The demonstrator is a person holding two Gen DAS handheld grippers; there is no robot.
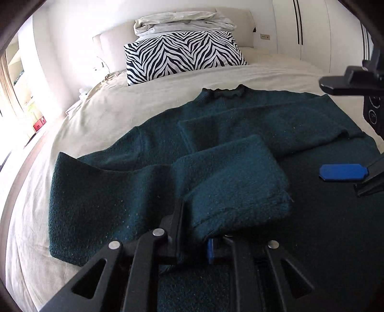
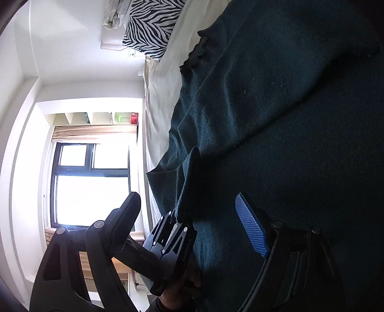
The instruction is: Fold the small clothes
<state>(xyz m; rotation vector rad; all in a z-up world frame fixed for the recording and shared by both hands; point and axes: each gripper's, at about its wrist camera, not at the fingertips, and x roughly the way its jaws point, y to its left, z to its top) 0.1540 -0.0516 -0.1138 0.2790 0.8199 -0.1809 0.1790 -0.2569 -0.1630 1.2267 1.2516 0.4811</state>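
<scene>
You have open bed to the left of the dark teal sweater and beyond its collar, up to the zebra-striped pillow at the headboard; a crumpled pale sheet sits on top of that pillow. The sweater lies spread on the cream bedcover, collar toward the pillow, one sleeve already folded across the chest. Your left gripper has its jaws closed on the cuff end of the other sleeve, lifted and doubled over the body of the knit. Your right gripper hangs over the sweater's right side with its jaws wide apart and nothing between them. The sweater's near hem and right edge are cut off in both views, and the right wrist view is rolled sideways, with the window overexposed.
</scene>
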